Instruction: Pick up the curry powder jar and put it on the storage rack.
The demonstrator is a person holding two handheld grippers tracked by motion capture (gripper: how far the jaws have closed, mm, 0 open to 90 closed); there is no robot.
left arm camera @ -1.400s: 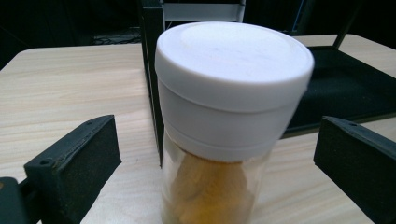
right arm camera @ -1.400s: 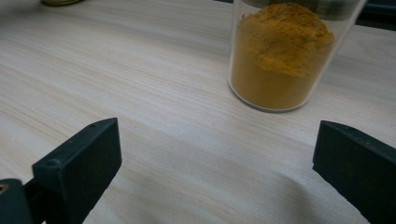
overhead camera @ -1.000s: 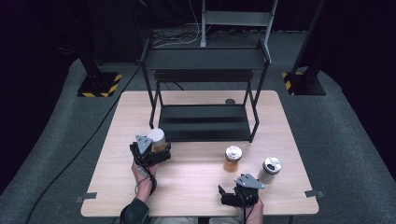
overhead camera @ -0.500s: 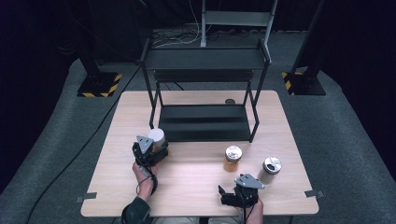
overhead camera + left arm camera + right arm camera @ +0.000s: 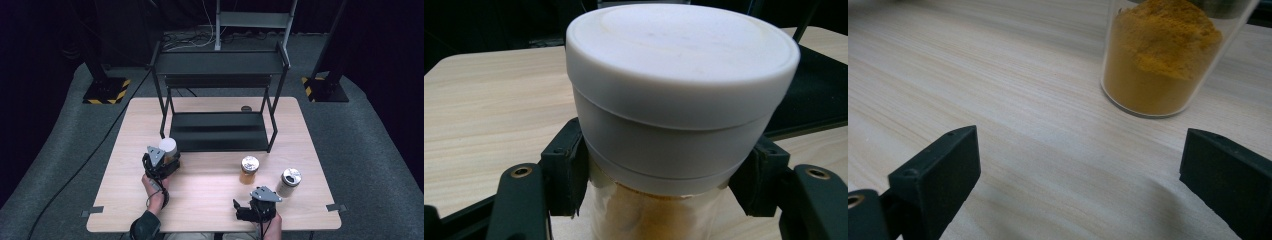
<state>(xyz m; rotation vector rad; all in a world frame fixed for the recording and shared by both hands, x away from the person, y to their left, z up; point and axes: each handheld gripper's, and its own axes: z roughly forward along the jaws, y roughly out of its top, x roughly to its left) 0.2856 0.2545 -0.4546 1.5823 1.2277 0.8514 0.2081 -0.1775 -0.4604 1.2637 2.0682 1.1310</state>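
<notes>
The jar [image 5: 681, 125] with the white lid [image 5: 168, 146] stands straight up on the table [image 5: 210, 200]. Its long way runs up and down, and the lid points up. The lid is round, flat on top, and wider than the glass under it. Something tan shows through the glass in the left gripper view. In the high view the jar is at about 8 o'clock on the table, just by the front left leg of the black rack [image 5: 220, 130].

The left gripper [image 5: 161, 162] comes at the jar from the 6 o'clock side. Its jaws have just been closing, and now they press on the jar, one on each side, right below the lid. The person's left hand [image 5: 155, 192] holds the gripper from behind.

The right gripper [image 5: 245, 209] sits near the table's front edge at about 5 o'clock, well apart from the first jar. Its jaws stand wide apart, with only bare wood between them. In the right gripper view a jar of yellow powder [image 5: 1160, 57] stands upright past the jaws, toward 1 o'clock, not touching them. In the high view this yellow jar [image 5: 249, 170] has a shiny top and stands near the middle of the table's front half. A pale jar [image 5: 289, 182] with a shiny top stands just to its 4 o'clock side.
</notes>
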